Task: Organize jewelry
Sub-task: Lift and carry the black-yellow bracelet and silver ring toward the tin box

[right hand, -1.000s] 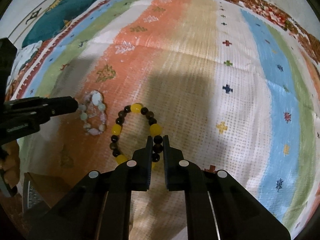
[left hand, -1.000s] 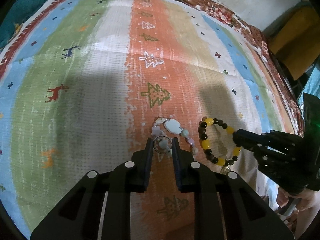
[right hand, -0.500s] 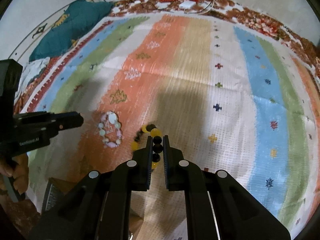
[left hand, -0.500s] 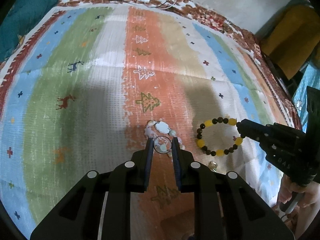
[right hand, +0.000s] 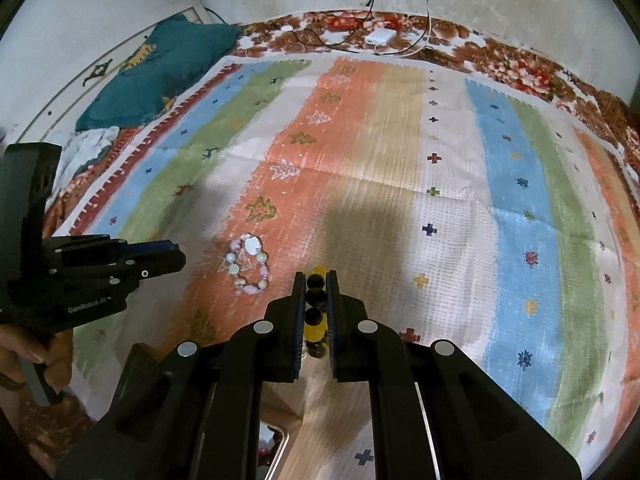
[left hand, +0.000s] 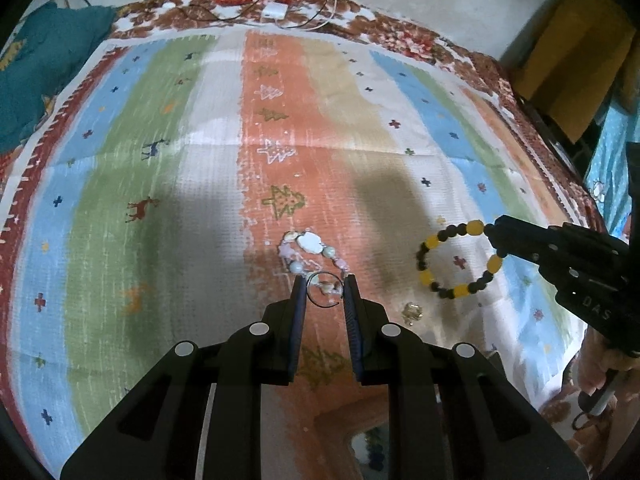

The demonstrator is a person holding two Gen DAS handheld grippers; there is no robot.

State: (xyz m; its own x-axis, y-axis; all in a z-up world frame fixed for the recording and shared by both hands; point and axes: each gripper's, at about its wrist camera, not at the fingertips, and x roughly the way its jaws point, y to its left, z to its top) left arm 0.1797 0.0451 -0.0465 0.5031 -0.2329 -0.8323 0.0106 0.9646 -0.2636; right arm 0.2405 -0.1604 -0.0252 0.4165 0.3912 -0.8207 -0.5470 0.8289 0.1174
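Both bracelets risen: left gripper [left hand: 323,294] ring [left hand: 324,290], right gripper [right hand: 316,300] beads [right hand: 315,306], rug [right hand: 440,208] wide open.

Striped rug [left hand: 152,216] below stained wall [right hand: 500,4].

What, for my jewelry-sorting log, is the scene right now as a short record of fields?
left gripper: shut on thin wire hoop
right gripper: shut on yellow-and-black bracelet
pastel bracelet: lying on striped cloth, ungripped
small gold trinket: on the cloth, between the two grippers
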